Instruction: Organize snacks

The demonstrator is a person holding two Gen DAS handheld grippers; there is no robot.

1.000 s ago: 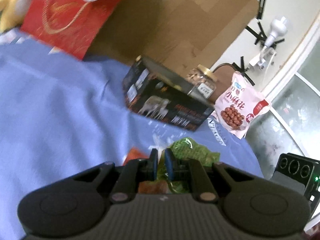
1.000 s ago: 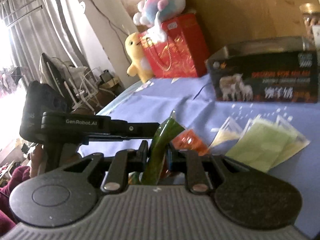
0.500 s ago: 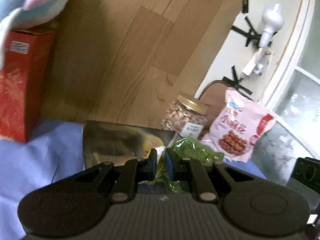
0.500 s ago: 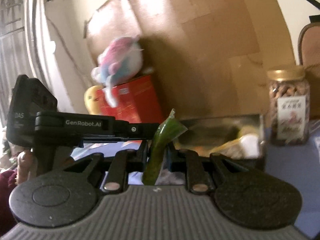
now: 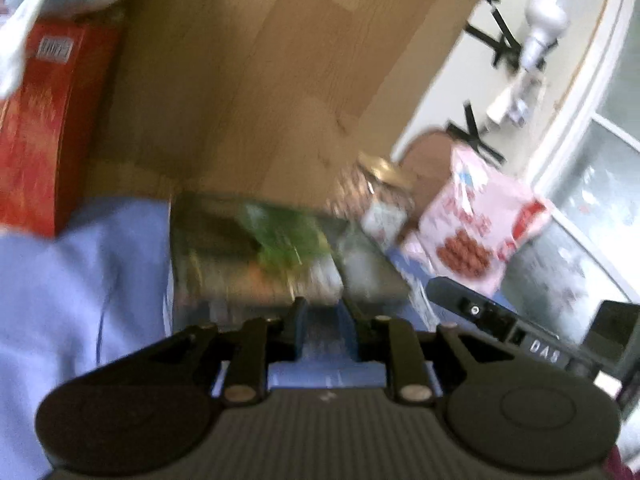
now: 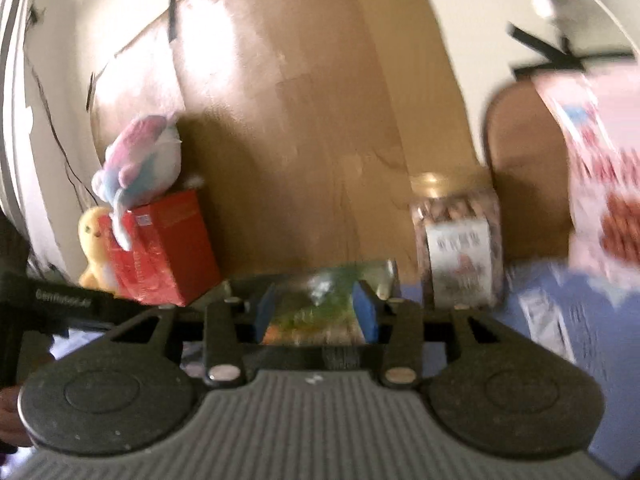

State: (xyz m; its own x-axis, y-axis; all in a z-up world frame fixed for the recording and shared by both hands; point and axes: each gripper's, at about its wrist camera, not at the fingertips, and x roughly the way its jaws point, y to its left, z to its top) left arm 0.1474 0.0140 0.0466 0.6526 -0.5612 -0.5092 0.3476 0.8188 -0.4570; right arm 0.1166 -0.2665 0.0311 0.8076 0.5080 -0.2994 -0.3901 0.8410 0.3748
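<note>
Green, crinkly snack packets point(image 5: 290, 236) lie in the open box point(image 5: 200, 248) just ahead of both tools. The left gripper point(image 5: 323, 320) has just parted a little and the right gripper point(image 6: 316, 308) wider; neither has anything between its jaws. I'd judge those packets light, limp and slippery, best pinched by a sealed edge.

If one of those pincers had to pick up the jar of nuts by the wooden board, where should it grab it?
Probably around the jar of nuts at its body, just below the gold lid, coming in level from the front. It stands upright against the wooden board, so the back is blocked. The right gripper looks too narrow for it, though; blur prevents certainty.
</note>
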